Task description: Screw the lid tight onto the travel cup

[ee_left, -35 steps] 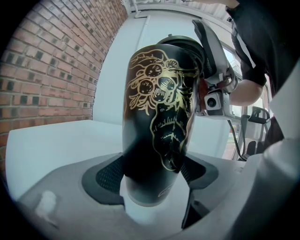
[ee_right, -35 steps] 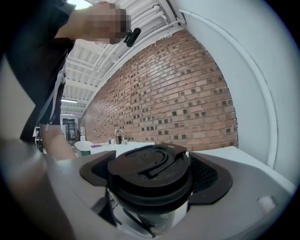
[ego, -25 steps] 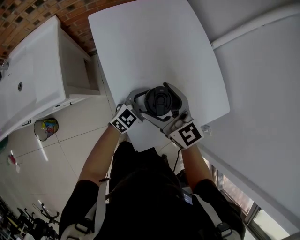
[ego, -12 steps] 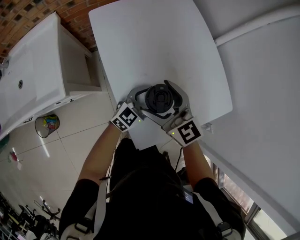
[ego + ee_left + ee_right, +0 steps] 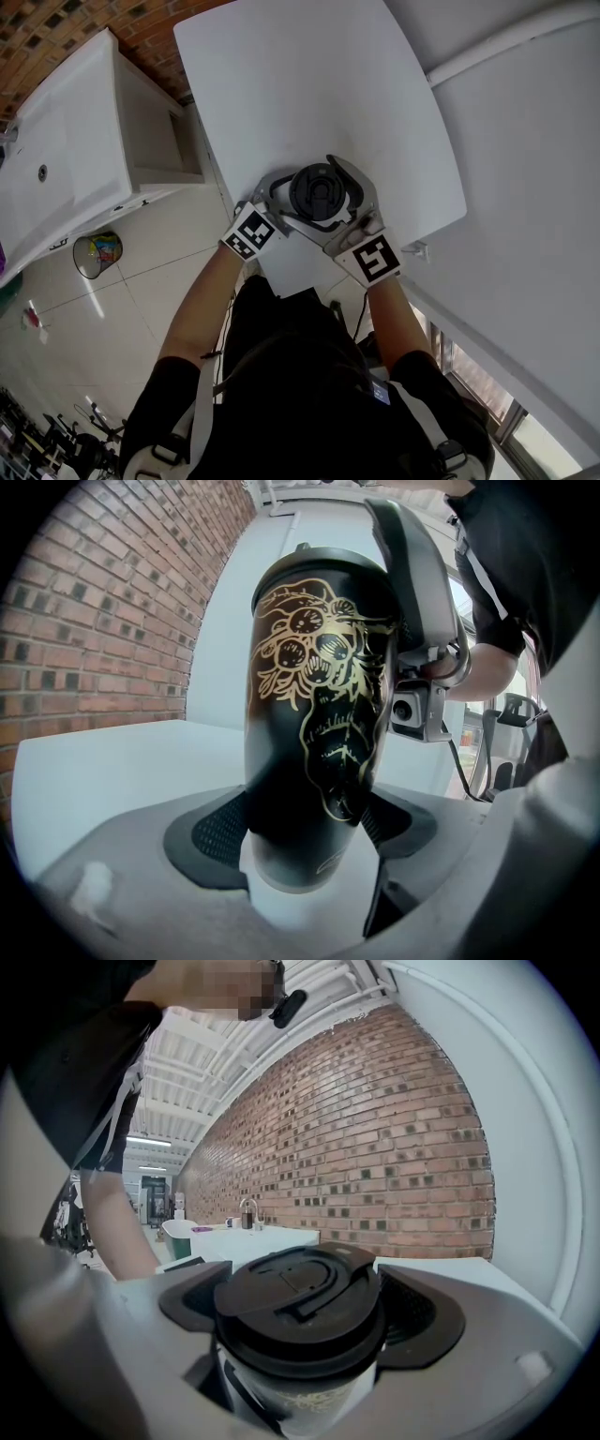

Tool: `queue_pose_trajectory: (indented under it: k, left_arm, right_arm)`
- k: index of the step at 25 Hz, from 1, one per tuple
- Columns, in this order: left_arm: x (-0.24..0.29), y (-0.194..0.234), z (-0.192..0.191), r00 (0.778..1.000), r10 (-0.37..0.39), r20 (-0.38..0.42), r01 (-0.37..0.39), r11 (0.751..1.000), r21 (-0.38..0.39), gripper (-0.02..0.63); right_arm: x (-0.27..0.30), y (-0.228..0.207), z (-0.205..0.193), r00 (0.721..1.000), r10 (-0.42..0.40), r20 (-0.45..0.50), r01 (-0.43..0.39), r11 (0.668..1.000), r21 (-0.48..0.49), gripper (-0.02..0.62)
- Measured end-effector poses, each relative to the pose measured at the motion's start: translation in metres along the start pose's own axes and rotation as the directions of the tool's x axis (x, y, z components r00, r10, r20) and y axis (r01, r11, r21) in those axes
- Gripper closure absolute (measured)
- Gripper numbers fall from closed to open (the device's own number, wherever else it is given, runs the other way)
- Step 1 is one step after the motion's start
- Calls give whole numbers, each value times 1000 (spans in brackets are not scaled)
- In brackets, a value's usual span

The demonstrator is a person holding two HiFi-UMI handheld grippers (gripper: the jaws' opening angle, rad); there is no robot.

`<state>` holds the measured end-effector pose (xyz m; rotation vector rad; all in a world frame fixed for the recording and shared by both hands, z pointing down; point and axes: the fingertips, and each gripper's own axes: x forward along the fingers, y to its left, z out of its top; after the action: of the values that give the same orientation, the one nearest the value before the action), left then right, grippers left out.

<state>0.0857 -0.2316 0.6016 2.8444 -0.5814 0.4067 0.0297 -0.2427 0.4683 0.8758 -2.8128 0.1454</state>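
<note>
A black travel cup [image 5: 319,714] with a gold pattern stands upright on the white table [image 5: 300,84], near its front edge. My left gripper [image 5: 305,841] is shut on the cup's lower body, a pad [image 5: 220,832] pressed against each side. The black lid [image 5: 300,1307] sits on top of the cup [image 5: 319,192]. My right gripper [image 5: 305,1314] is shut on the lid's rim, its jaws at either side. In the head view the left gripper [image 5: 292,199] comes in from the lower left and the right gripper [image 5: 330,199] from the lower right.
A white counter with a sink [image 5: 56,159] stands left of the table, a small bin [image 5: 97,253] on the tiled floor below it. A white pipe [image 5: 497,47] runs along the wall at upper right. The table's front edge [image 5: 281,272] is just under my grippers.
My right gripper has turned a little around the lid, its marker cube shifting slightly up toward the table. The cup and left gripper have stayed in place.
</note>
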Motion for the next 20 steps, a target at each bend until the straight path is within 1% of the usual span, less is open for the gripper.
queue_pose_trajectory:
  k: [4, 9, 13, 15, 18, 20]
  left_arm:
    - [0, -1, -1, 1000, 0, 0, 0, 1000, -2, 229]
    - [-1, -1, 1, 1000, -2, 1, 2, 1000, -8, 229]
    - [-1, 0, 1, 1000, -1, 4, 1, 1000, -12, 229]
    - [-1, 0, 1, 1000, 1, 3, -1, 1000, -10, 229]
    - [-1, -1, 0, 1000, 1, -1, -1, 1000, -3, 229]
    - [-1, 0, 0, 1000, 2, -2, -2, 1000, -1, 227]
  right_arm:
    - [-1, 2, -4, 999, -3, -32, 2, 1000, -28, 115]
    - [1, 2, -2, 999, -5, -48, 5, 1000, -6, 115]
    - [3, 2, -3, 997, 4, -80, -5, 1000, -18, 114]
    - [2, 2, -3, 997, 3, -82, -5, 1000, -26, 114]
    - [1, 1, -4, 997, -18, -72, 15, 999, -35, 114]
    - [0, 0, -4, 997, -50, -61, 48, 998, -29, 114]
